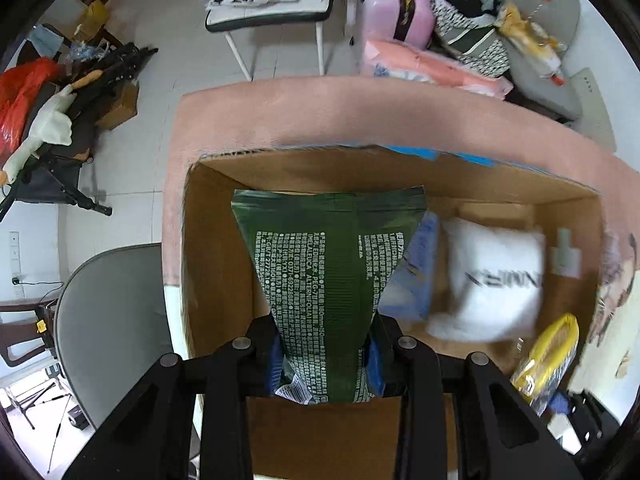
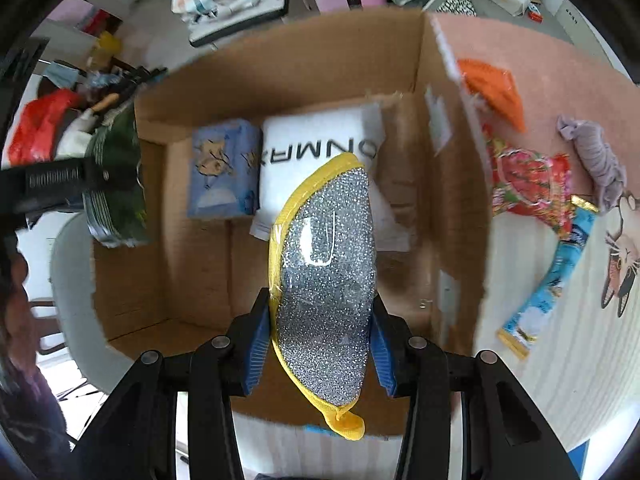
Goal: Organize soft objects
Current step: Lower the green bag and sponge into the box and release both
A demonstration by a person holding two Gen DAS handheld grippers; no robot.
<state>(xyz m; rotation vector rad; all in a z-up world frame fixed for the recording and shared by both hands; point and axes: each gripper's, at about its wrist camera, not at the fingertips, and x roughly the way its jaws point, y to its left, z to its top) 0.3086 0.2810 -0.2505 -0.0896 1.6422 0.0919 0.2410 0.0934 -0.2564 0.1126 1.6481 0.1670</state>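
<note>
Green wipes pack [image 1: 324, 292] | pinched in our left claw [image 1: 326, 360], above box [image 1: 216, 264] | right claw [image 2: 320, 332] pinched glitter pad [image 2: 326, 280] | placing step; next, we judged, lower and release.

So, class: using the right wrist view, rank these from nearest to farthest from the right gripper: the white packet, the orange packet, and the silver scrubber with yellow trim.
1. Silver scrubber: held in the right gripper.
2. White packet: ahead, inside the cardboard box.
3. Orange packet: farthest, outside the box, up to the right on the pink mat.
</note>
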